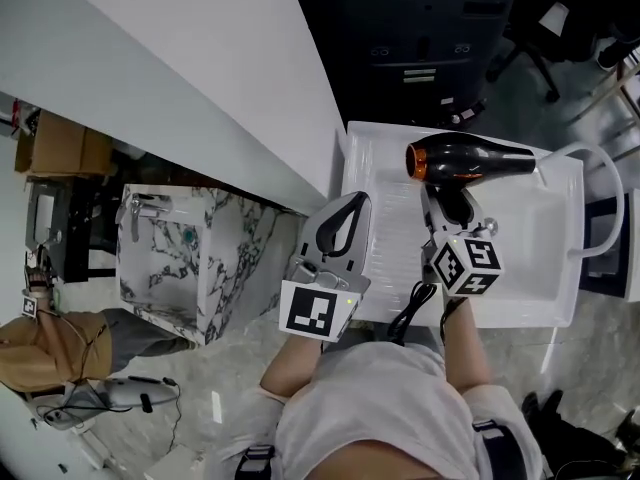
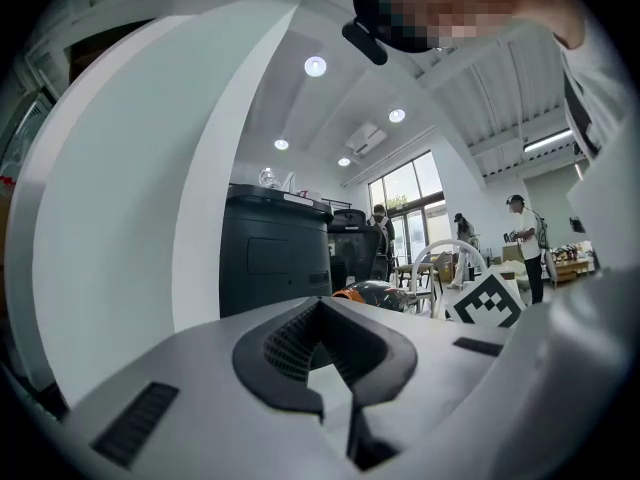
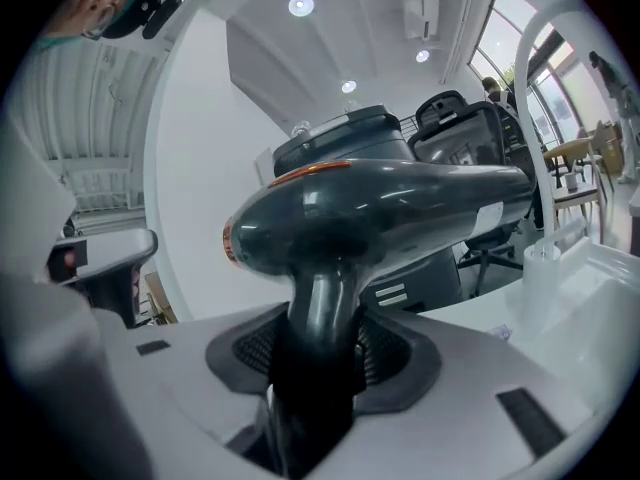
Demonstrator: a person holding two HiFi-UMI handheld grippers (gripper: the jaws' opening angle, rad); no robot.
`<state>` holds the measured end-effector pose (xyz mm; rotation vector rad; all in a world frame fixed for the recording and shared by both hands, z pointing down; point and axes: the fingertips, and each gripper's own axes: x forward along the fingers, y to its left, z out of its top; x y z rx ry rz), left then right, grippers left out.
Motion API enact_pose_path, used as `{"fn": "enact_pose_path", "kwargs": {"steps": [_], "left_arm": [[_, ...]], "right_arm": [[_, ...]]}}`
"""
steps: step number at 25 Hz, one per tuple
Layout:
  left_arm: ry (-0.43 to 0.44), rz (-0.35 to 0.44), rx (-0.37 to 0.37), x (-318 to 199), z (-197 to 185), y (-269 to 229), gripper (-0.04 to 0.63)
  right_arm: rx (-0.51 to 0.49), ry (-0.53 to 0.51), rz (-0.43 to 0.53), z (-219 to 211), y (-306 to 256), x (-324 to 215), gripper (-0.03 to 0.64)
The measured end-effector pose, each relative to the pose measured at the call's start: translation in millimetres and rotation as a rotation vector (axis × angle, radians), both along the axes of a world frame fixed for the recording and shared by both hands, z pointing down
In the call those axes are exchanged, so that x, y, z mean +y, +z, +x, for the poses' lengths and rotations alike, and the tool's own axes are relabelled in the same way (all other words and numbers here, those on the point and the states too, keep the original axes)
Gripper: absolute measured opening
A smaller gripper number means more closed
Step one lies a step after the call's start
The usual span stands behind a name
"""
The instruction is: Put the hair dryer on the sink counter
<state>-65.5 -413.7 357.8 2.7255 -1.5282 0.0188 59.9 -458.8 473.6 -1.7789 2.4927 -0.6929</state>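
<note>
Right claw [image 1: 447, 216] pinching hair dryer [image 1: 470, 160] by handle, barrel ahead over tabletop [image 1: 372, 183] for set-down; left claw [image 1: 352, 208] alongside, pressed together, empty, spare.

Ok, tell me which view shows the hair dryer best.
Right gripper view: the hair dryer fills the frame, handle clamped between the fingers. Head view shows it small from above, over the white sink. Left gripper view catches only a distant sliver.
</note>
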Motion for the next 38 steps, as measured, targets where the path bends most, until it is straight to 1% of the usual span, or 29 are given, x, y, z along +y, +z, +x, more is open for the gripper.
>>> {"fn": "enact_pose_path", "kwargs": {"steps": [9, 25, 30, 38], "left_arm": [[-0.018, -0.029, -0.010, -17, 2, 14, 0.014], [-0.065, -0.111, -0.012, -47, -12, 42, 0.014], [-0.080, -0.121, -0.031, -52, -16, 52, 0.014], [-0.092, -0.140, -0.028, -55, -16, 58, 0.014]], "right_arm": [[-0.005, 0.011, -0.100, 6, 47, -27, 0.186], [-0.015, -0.001, -0.294, -10, 122, -56, 0.187], [-0.015, 0.000, -0.336, -12, 141, -58, 0.187], [-0.018, 0.012, -0.389, -11, 161, -60, 0.189]]}}
